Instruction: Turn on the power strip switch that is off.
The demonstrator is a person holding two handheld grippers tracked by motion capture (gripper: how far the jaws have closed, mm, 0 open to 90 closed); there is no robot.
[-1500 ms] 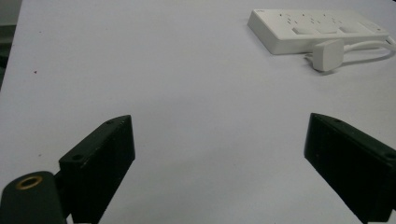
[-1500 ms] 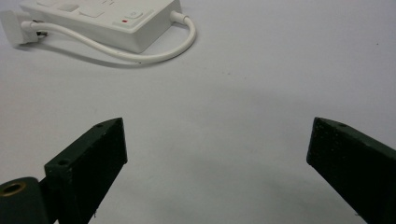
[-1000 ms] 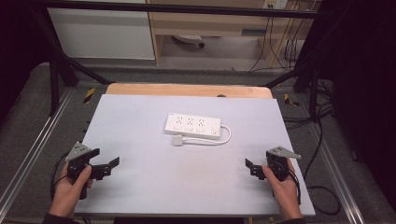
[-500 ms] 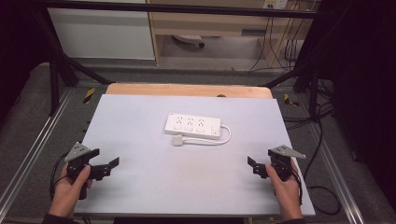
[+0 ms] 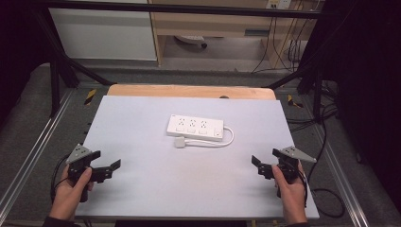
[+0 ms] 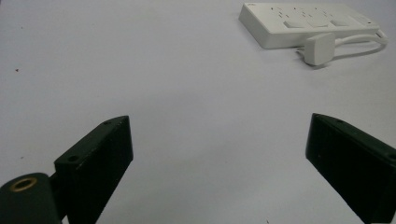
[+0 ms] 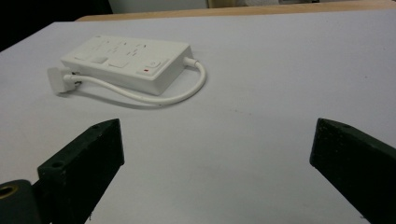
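Pale grey tabletop [image 5: 142, 132], white power strip [image 5: 195, 128] mid-table, plug [image 5: 179, 142] just beside it. Left gripper [image 5: 108, 169] and right gripper [image 5: 263, 166] spread wide, empty. Looks light, rigid, slick; I'd pinch its long sides.

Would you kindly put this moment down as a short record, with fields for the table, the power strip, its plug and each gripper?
table: pale grey top, wooden edge at the far side
power strip: white, lying flat near the middle of the table, sockets up
cable: short white loop from the strip's right end
plug: white, lying just in front of the strip, not inserted
left gripper: open, near left corner, holds nothing
right gripper: open, near right corner, holds nothing
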